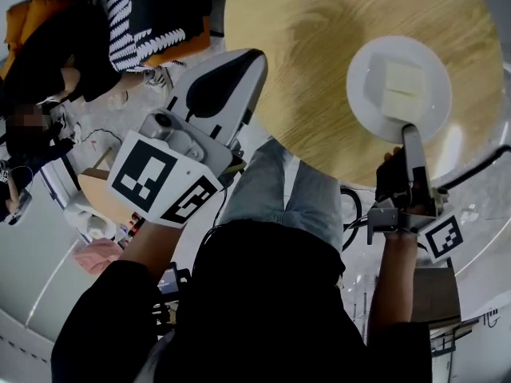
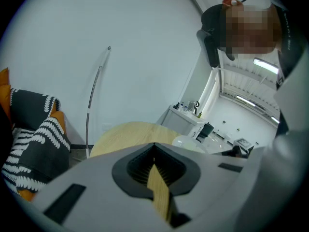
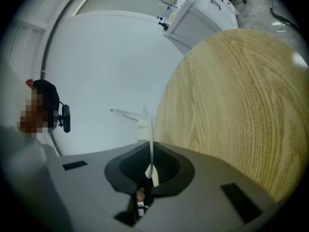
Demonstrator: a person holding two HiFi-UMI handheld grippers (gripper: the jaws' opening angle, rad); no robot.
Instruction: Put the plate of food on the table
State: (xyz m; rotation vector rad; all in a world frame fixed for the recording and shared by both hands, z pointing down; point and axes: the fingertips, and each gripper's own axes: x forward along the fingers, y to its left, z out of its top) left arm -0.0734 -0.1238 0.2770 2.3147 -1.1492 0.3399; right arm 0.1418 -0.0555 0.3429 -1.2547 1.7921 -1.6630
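Item 1: round wooden table, pale grain, filling the upper head view.

Item 2: white plate with pale square blocks of food, over the table top toward its 4 o'clock edge. Whether it rests on the wood or hangs just above cannot be told.

Item 3: right gripper, jaws closed tight on the plate's rim at the plate's 6 o'clock; its own view shows the rim edge-on between the pads.

Item 4: left gripper, at 9 o'clock of the plate, off the table's edge, jaws drawn together, holding nothing.

Item 5: striped cushion, at 10 o'clock of the left gripper.
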